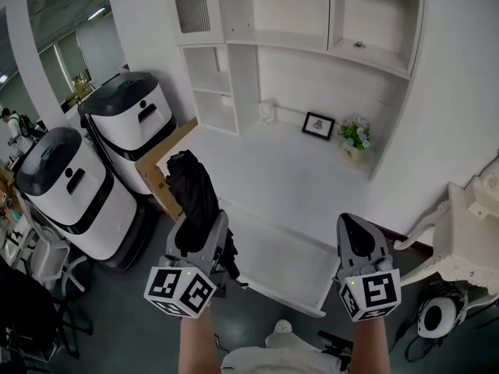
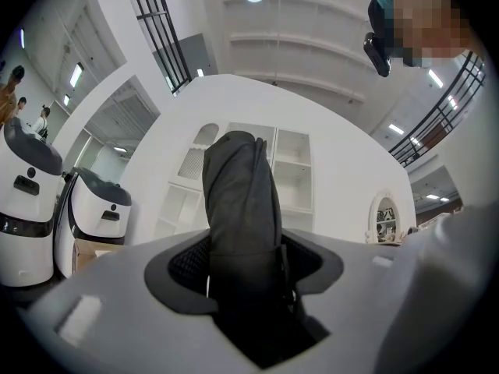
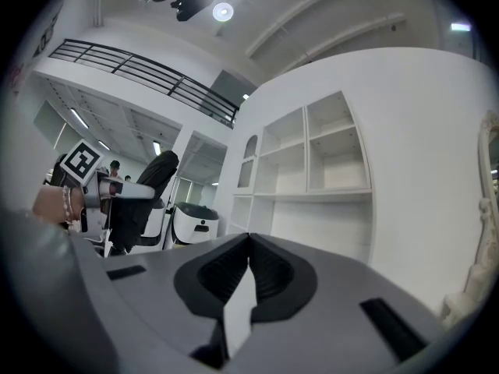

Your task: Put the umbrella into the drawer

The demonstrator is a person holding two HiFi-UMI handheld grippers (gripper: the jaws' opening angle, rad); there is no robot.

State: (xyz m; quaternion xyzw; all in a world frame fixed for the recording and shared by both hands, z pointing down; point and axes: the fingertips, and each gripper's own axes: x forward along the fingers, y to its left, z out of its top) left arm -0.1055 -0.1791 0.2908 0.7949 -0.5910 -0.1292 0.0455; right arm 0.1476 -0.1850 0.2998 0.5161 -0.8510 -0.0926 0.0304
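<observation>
Left gripper (image 1: 204, 228) clamping black folded fabric umbrella (image 1: 192, 189), long axis pointing forward, left of open white desk drawer (image 1: 284, 259); right gripper (image 1: 352, 228) hovering at drawer's right, 2 jaws together, empty.

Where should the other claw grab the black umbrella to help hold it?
Probably the free far half of the folded umbrella, coming from the right. It sticks out ahead of the left claw, which is clamped on its near end, so that slim bundle is bare. The right claw, shut now, must open first.
</observation>
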